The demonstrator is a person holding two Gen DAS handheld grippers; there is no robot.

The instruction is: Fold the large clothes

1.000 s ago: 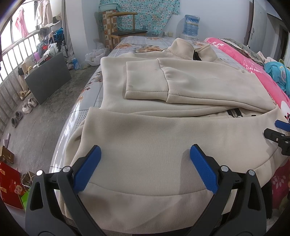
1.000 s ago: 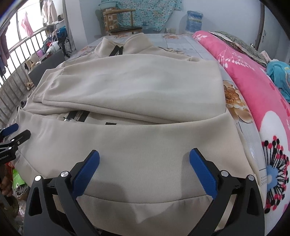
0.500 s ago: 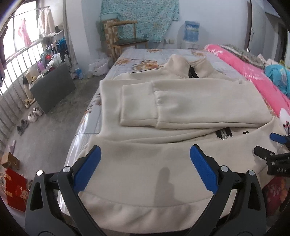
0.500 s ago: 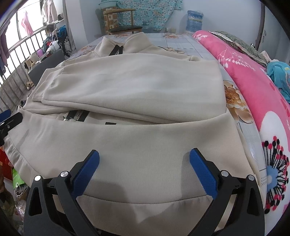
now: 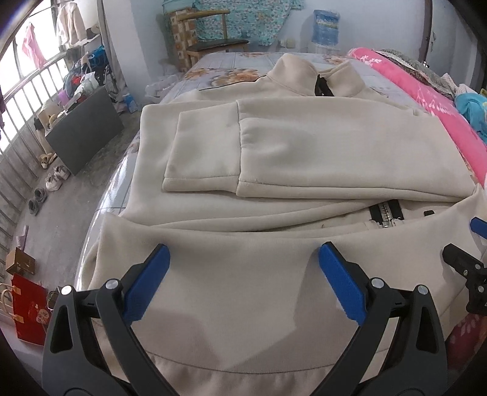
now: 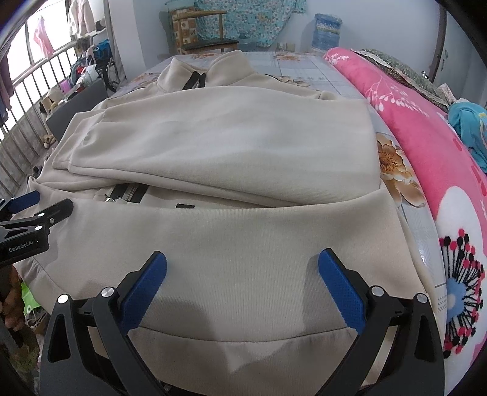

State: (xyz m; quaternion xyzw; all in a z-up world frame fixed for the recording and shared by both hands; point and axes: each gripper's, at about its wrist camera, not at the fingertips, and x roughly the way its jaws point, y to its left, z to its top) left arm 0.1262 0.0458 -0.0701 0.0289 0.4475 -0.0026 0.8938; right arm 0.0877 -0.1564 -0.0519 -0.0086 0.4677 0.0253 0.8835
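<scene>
A large beige zip-up jacket (image 5: 274,152) lies on the bed, collar at the far end, both sleeves folded across the chest. It also shows in the right wrist view (image 6: 243,146). Its lower part is folded up over the body, with the black zipper (image 5: 386,213) showing at the fold. My left gripper (image 5: 242,259) is open over the hem band on the left half. My right gripper (image 6: 242,268) is open over the hem band on the right half. Neither holds cloth. Each gripper shows at the edge of the other's view.
A pink floral quilt (image 6: 426,128) runs along the right side of the bed. A wooden chair (image 5: 210,33) and a water bottle (image 5: 325,27) stand at the far wall. The floor at the left holds shoes (image 5: 56,176), a dark board and a red bag (image 5: 29,307).
The left gripper pulled back and up half a second ago, then came forward and down again over the hem. The right gripper has hardly moved. Both stay open.
</scene>
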